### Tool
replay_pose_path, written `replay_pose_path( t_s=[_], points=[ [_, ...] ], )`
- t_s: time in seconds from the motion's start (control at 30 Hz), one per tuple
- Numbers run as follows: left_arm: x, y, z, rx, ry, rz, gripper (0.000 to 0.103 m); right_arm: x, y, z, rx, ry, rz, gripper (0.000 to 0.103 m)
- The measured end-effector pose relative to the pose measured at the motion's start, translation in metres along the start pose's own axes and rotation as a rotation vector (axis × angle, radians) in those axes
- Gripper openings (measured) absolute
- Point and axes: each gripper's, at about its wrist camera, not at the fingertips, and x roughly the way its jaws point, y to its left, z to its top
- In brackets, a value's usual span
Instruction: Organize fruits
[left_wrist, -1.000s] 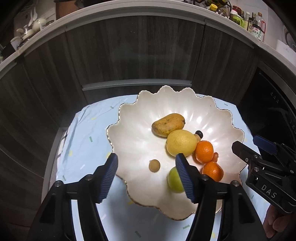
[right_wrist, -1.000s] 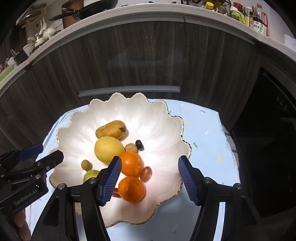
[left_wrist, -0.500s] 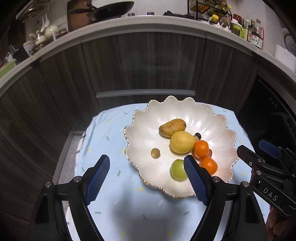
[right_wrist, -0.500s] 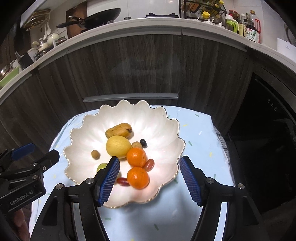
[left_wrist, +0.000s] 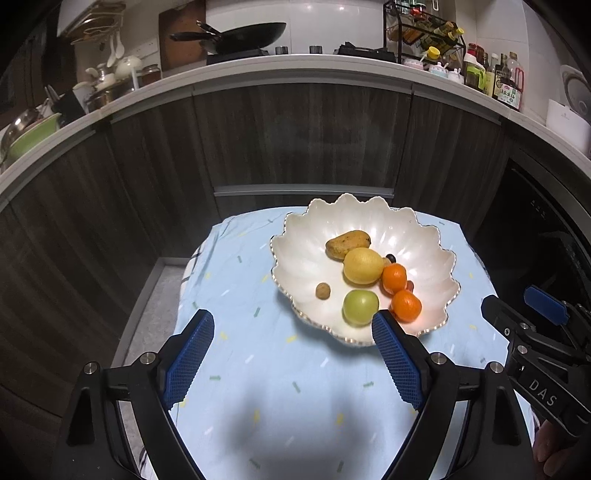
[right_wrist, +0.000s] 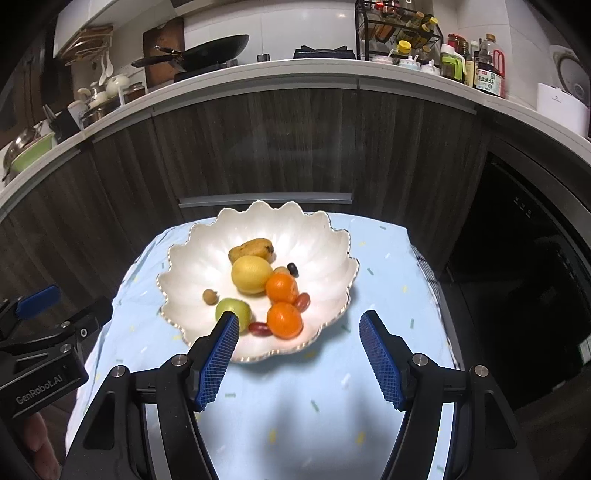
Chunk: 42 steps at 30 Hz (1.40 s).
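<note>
Your left gripper has its jaws opening, with nothing between the pads, only tablecloth below them. Your right gripper stands parted and empty, the near rim of the bowl showing between its fingers.

The scalloped white bowl sits at frame centre on the pale blue cloth. Inside it lie a mango at the far side, a lemon touching it, two tangerines to the right, a green fruit toward the near rim, a small brown fruit apart at the left, and dark red pieces, likely grapes. Dark cabinets fill the upper frame.
</note>
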Motion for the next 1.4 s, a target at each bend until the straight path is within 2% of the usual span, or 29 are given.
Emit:
replay_pose_path(
  t_s=[0.53,1.13,1.4],
  points=[
    [-0.053,0.001,-0.042,-0.001,-0.043,0.017,0.089,-0.053,-0.002,-0.04,0.001,-0.046,-0.003,0.069],
    [-0.114,-0.002,-0.093,-0.005,-0.128,0.056,0.089,-0.11,-0.011,-0.083,0.039,-0.119,-0.022,0.069],
    [-0.123,0.004,-0.118,-0.042,-0.119,0.076,0.089,-0.122,-0.007,-0.101,0.031,-0.131,-0.014,0.069]
  ],
)
